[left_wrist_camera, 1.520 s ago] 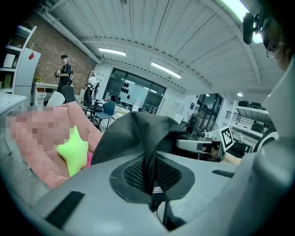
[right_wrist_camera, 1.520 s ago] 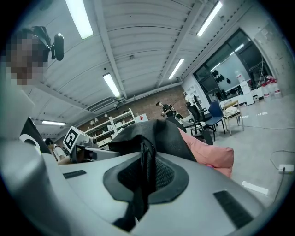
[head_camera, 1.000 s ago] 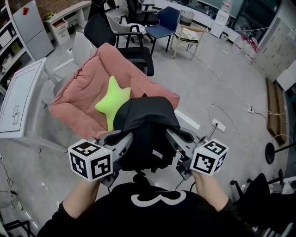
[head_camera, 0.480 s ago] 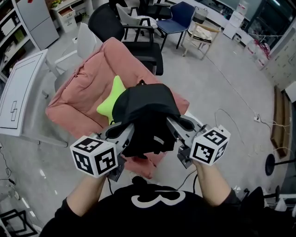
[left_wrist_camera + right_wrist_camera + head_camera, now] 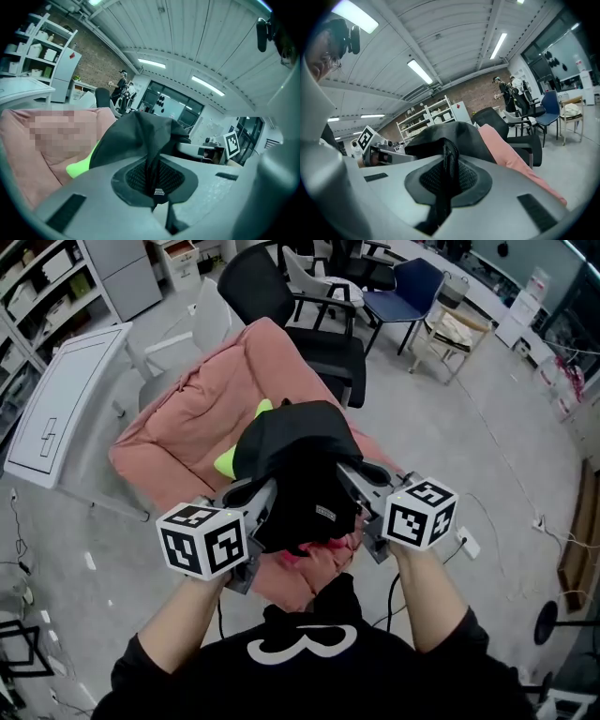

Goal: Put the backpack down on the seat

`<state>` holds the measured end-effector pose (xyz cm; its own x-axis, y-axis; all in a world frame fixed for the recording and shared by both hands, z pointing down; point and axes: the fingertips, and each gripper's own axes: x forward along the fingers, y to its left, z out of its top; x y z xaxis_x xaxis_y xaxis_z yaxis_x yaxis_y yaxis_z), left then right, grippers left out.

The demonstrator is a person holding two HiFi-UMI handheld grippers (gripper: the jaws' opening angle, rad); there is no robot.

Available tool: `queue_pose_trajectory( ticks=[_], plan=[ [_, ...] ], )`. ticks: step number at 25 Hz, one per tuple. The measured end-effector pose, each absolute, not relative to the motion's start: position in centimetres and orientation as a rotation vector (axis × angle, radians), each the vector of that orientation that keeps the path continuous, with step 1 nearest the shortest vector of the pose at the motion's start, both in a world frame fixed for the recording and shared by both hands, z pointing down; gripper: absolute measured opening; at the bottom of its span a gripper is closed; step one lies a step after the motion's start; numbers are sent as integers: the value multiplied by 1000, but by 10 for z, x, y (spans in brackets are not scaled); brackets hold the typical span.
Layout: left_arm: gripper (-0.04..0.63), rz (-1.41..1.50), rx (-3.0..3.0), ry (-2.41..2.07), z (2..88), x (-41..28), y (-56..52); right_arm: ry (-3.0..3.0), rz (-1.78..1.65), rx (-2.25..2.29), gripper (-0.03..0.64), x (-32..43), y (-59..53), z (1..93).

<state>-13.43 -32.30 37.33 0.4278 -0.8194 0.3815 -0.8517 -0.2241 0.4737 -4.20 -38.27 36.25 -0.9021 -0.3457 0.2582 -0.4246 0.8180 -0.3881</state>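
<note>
A black backpack [image 5: 300, 465] hangs in the air between my two grippers, above the front part of a pink cushioned seat [image 5: 202, 418]. My left gripper [image 5: 265, 495] is shut on the bag's left edge; its own view shows the black fabric [image 5: 140, 136] pinched between the pads. My right gripper [image 5: 345, 479] is shut on the right edge, with a zipped seam [image 5: 449, 164] clamped in its jaws. A lime-green star cushion [image 5: 230, 457] lies on the seat, mostly hidden behind the backpack.
A white table [image 5: 66, 404] stands left of the seat. Black office chairs [image 5: 300, 310], a blue chair [image 5: 403, 296] and a wooden one [image 5: 450, 334] stand behind it. Shelving [image 5: 42, 277] lines the far left. A power strip and cable [image 5: 467, 542] lie on the floor at right.
The backpack and both grippers have come forward over the pink seat. The bag now covers more of the green star cushion. Both grips are unchanged.
</note>
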Motion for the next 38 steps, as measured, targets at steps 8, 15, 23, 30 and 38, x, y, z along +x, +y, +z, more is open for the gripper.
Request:
queue_pose_trajectory(
  ticks=[8, 15, 23, 30, 38],
  plan=[
    [14, 20, 1889, -1591, 406, -152, -355, -2777, 632, 315, 15, -72, -432, 391],
    [14, 28, 1722, -1702, 451, -164, -376, -2703, 623, 108, 15, -92, -459, 437],
    [15, 38, 1608, -1771, 509, -177, -392, -2641, 636, -46, 15, -109, -479, 497],
    [15, -29, 1510, -1805, 538, -190, -402, -2587, 654, -90, 16, -126, -494, 535],
    [56, -65, 1463, -1850, 542, -207, -403, -2587, 669, -88, 37, -140, -501, 542]
  ],
)
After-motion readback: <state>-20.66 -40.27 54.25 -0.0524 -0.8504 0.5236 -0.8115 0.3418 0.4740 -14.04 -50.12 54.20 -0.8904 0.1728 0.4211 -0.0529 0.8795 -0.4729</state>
